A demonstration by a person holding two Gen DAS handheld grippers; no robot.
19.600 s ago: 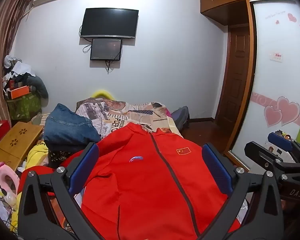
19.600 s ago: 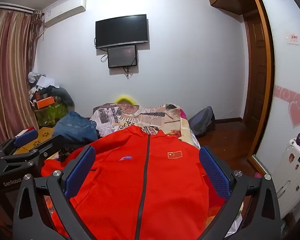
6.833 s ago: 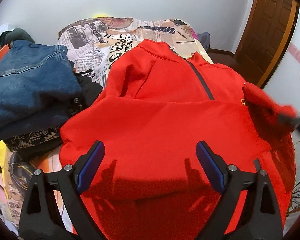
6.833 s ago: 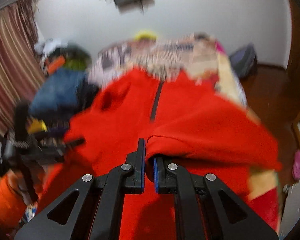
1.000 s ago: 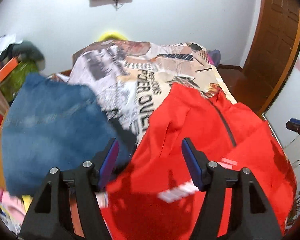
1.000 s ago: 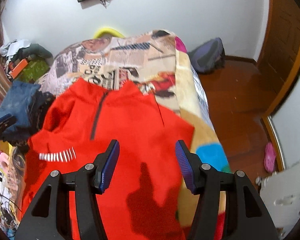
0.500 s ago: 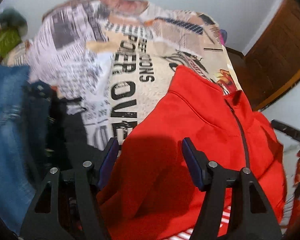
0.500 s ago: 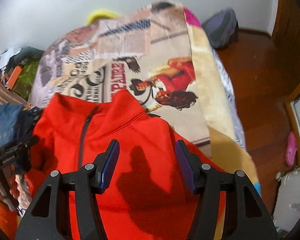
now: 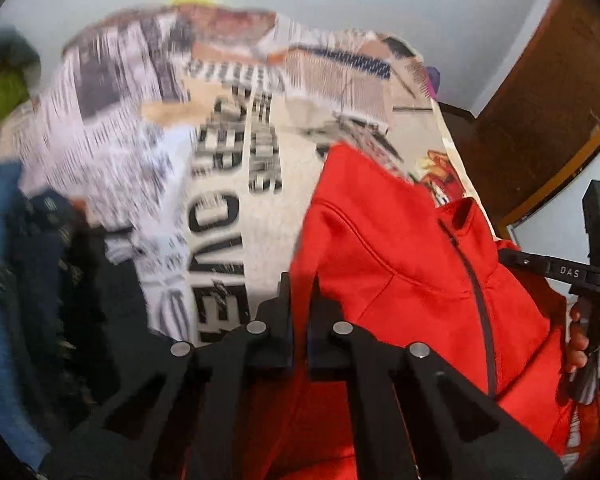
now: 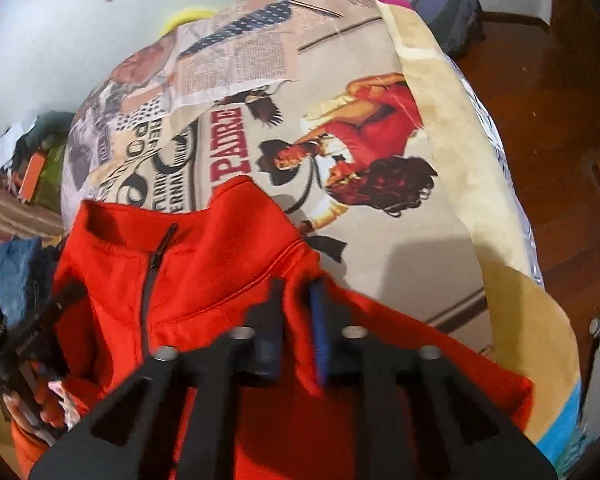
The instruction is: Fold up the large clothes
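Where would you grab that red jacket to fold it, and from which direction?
By the shoulders, one on each side of the collar, coming down from above. The jacket lies flat, zip up, so its shoulder edges pinch easily. The left gripper and right gripper are shut there.

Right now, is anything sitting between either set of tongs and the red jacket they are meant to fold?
Nothing visible. The left tongs are shut on the red jacket at its left shoulder edge, and the right tongs are shut on its right shoulder. The bedspread beyond the collar lies bare.

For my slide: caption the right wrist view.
Right gripper shut on the red jacket shoulder, above the printed bedspread.
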